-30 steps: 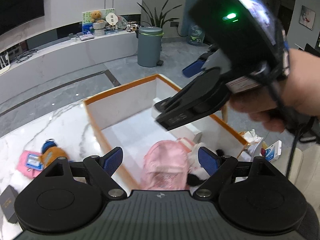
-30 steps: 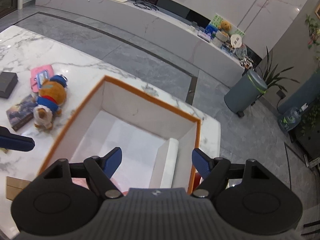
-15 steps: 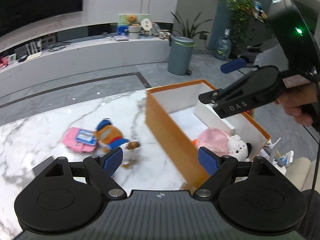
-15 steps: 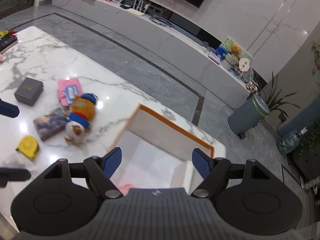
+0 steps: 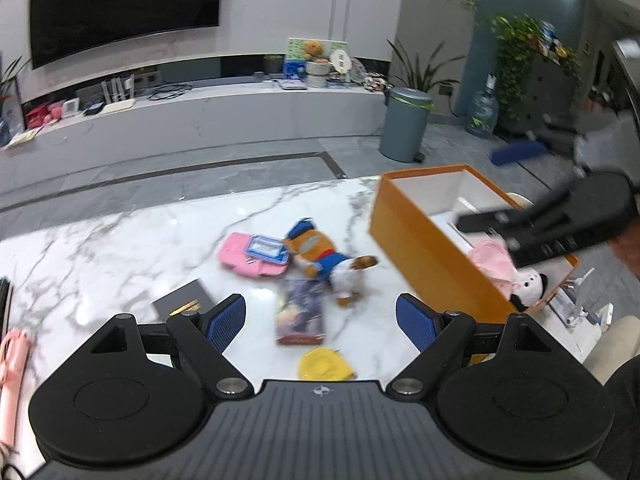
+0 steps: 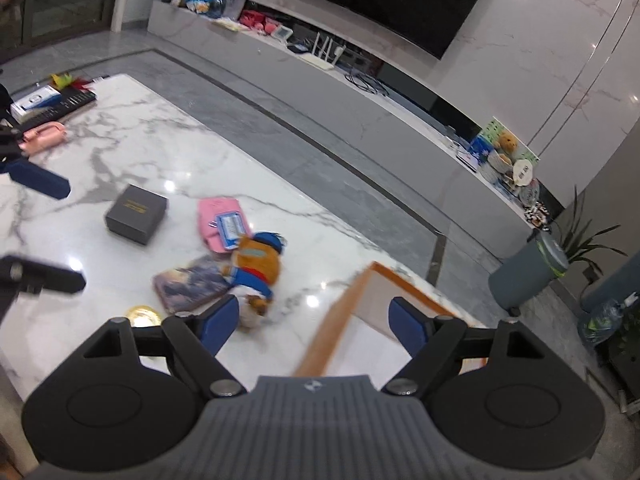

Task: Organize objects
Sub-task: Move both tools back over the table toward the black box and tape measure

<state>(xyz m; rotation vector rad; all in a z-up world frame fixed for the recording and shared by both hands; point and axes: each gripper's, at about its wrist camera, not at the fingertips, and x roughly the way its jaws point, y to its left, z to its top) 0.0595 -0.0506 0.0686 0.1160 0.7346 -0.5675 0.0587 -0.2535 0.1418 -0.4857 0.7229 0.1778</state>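
Marble is spreading under everything in the left wrist view, where the left gripper (image 5: pixel 320 320) is hovering over the table (image 5: pixel 120 240) with its jaws apart and nothing between them. Taking the orange box (image 5: pixel 432 256) as landmark: the brown plush toy (image 5: pixel 320 248) is lying just left of it, the pink case (image 5: pixel 252 254) is touching the toy's far side, and the picture book (image 5: pixel 300 312) and yellow tape measure (image 5: pixel 324 366) are lying nearer the camera. A dark grey box (image 5: pixel 184 302) is sitting further left. Only this view is showing the box's inside, where a pink-dressed plush doll (image 5: pixel 508 270) is lying, with the right gripper (image 5: pixel 520 200) blurred above it.

From the right wrist view, the right gripper (image 6: pixel 312 320) is hanging over the orange box's (image 6: pixel 336 320) near left wall, its jaws opening and gripping nothing. The plush toy (image 6: pixel 256 272) is lying just left of the box, with the book (image 6: pixel 192 284), pink case (image 6: pixel 222 228) and dark grey box (image 6: pixel 136 214) beyond. Only here are a pink pouch (image 6: pixel 44 136) and a black keyboard-like item (image 6: pixel 60 106) showing at the table's far end, well apart from the box, and the left gripper's fingers (image 6: pixel 40 184) are entering at the left edge.
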